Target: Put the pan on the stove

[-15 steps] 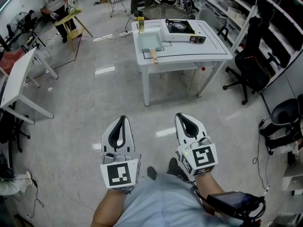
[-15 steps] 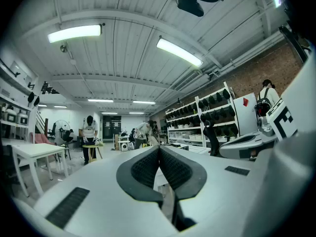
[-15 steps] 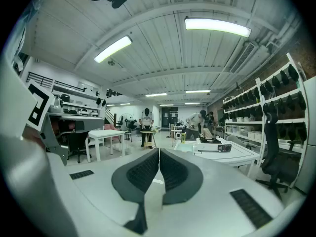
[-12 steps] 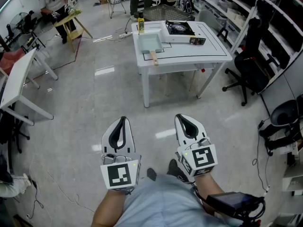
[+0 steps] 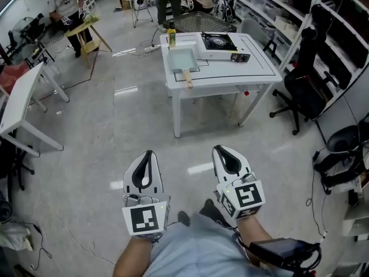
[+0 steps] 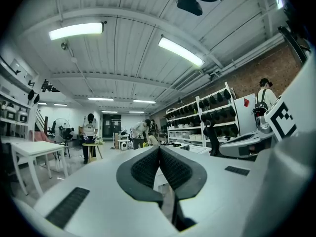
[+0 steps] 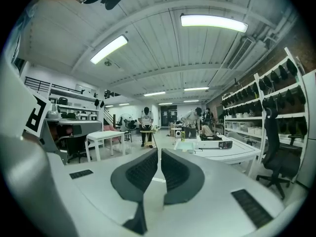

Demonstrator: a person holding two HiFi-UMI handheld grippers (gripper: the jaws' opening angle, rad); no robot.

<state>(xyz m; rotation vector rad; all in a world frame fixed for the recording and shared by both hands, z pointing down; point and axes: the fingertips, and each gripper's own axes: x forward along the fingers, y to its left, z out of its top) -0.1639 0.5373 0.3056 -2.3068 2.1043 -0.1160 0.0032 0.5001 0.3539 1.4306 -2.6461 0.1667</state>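
Note:
A pale green square pan [image 5: 181,57] with a wooden handle lies on the left part of a white table [image 5: 253,74] far ahead of me. Just right of the pan sits a portable gas stove [image 5: 218,41], and the stove [image 7: 216,141] also shows in the right gripper view. My left gripper [image 5: 149,153] and right gripper [image 5: 218,149] are held low and close to my body, well short of the table. Both are shut with nothing between the jaws [image 6: 159,148] [image 7: 159,152].
A yellow-green bottle [image 5: 171,37] stands at the table's far left corner. A black office chair [image 5: 302,79] and shelving [image 5: 340,27] are on the right, a white table [image 5: 20,97] on the left. People [image 5: 64,2] work at the back. Open floor [image 5: 127,114] lies between me and the table.
The table with the pan and stove has shifted slightly nearer and lower in the head view as I move toward it. Both grippers stay shut and low.

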